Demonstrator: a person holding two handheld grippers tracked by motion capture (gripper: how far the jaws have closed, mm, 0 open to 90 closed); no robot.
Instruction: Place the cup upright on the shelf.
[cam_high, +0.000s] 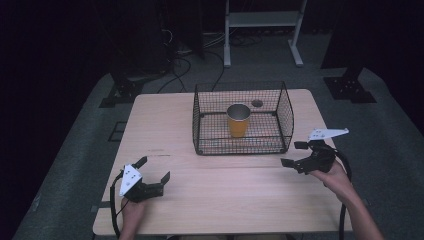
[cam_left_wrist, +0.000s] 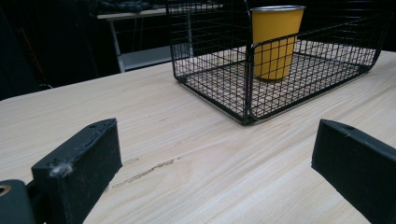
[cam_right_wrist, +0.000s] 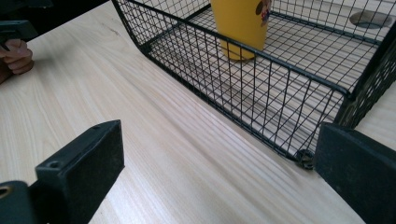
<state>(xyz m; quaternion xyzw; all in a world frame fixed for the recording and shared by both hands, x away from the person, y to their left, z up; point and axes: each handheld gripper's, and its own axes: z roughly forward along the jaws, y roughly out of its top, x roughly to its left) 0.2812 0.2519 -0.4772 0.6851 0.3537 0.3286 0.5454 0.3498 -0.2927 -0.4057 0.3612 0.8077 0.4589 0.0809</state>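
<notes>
Pre-grasp: left gripper (cam_high: 155, 170) lower left and right gripper (cam_high: 294, 154) mid-right both spread, empty; next likely reach into wire basket (cam_high: 243, 147) at centre frame for yellow cup (cam_high: 238, 120).

bench (cam_high: 165, 125): pale wood-grain top as I see it, matt and smooth, with a darker scuffed streak in the grain ahead of my left claw.
basket (cam_high: 285, 107): thin black wire mesh, coated-looking, with a slight sheen on the rim wires.
cup (cam_high: 238, 121): yellow matt outside, bare shiny metal on the lip and inside.
left claw (cam_high: 153, 169): black matt plastic jaws, a bit of pale fluff on one; grey plate on top.
right claw (cam_high: 294, 154): the same black matt plastic, edges slightly worn.
floor (cam_high: 75, 145): grey, dull, carpet-like.
</notes>
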